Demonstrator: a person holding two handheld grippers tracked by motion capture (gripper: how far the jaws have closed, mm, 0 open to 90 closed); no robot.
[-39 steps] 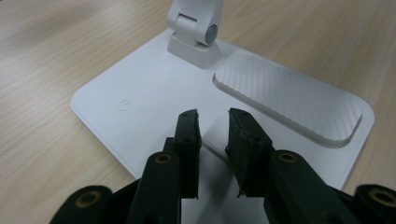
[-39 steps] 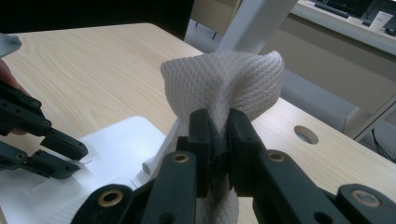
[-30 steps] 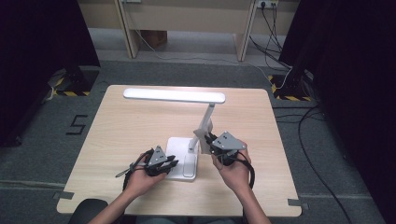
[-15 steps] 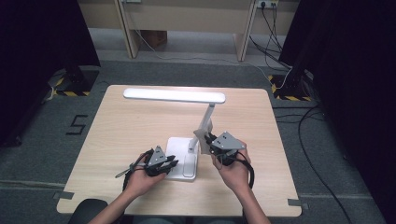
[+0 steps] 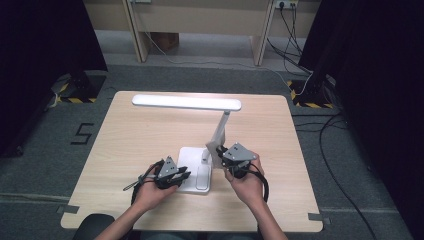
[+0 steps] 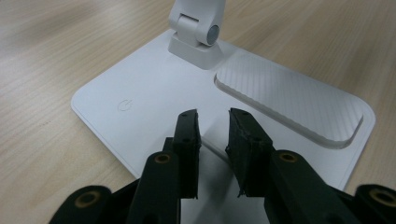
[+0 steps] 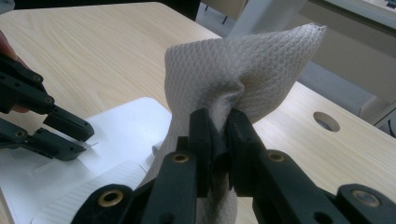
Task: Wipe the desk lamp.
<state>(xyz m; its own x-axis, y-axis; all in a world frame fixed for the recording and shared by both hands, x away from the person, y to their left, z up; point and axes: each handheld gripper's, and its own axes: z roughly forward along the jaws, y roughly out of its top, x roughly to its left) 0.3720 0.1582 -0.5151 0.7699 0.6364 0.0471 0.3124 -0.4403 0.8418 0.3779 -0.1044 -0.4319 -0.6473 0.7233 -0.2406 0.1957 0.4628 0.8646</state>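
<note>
So the right gripper [image 7: 219, 123] has its jaws pinched tight on a bunched-up white cloth [image 7: 243, 60]; the fabric has a waffle-type weave and balloons out above the pads, with more of it hanging down below between the jaws. In the high view that same cloth [image 5: 214, 150] sits right up against the foot of the lamp's arm [image 5: 221, 129], just beside the hinge.

The left gripper [image 6: 212, 123] is a different story; jaws a little apart with a narrow gap, nothing between them, and the tips hover low over the lamp base [image 6: 140, 88]; can't tell if they actually touch it. Right ahead of it is the hinge block [image 6: 198, 35], off to one side the ribbed pad [image 6: 289, 100] sunk into the base, and a faint power symbol [image 6: 124, 105] on the other side.

Around all this: the desk lamp's long flat head [image 5: 186, 102] stretches out over the wooden table [image 5: 130, 135], well above and beyond both hands; the base [image 5: 192, 160] lies between the two grippers near the front edge. From the right gripper view the left gripper [image 7: 65, 133] shows over the base, and there's a round cable hole [image 7: 326, 121] in the tabletop farther off. Floor around the table is grey carpet [image 5: 50, 165] with cables [image 5: 330, 125] trailing on the right side.
</note>
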